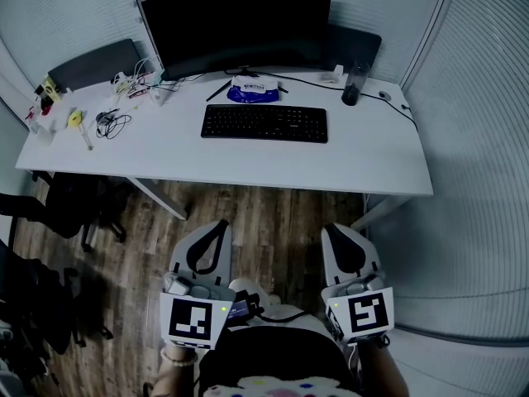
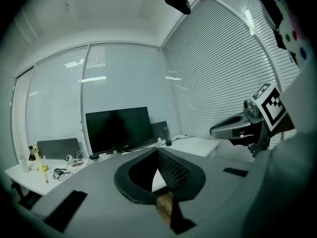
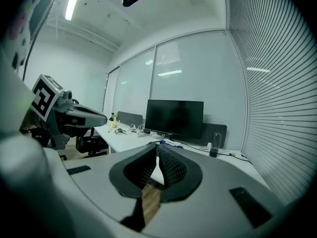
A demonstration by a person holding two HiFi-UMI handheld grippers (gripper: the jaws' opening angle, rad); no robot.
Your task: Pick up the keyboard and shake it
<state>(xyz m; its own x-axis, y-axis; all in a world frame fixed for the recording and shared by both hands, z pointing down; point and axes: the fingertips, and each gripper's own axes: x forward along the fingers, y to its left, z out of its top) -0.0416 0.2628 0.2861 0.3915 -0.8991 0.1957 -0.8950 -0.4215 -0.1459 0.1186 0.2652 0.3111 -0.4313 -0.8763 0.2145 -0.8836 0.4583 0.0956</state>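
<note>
Keyboard [image 1: 264,123], black, flat on the white desk [image 1: 248,162] before the monitor [image 1: 237,23]. Probably light, stiff, slick plastic; best gripped at its two short ends. Left gripper [image 1: 216,227] and right gripper [image 1: 335,232] well short of the desk, over the floor [image 1: 273,213], jaws together, empty.

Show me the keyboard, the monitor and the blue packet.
keyboard [image 1: 264,123], head view, middle of its keys.
monitor [image 1: 240,23], head view, centre of the dark screen.
blue packet [image 1: 253,95], head view, its blue lower part.
</note>
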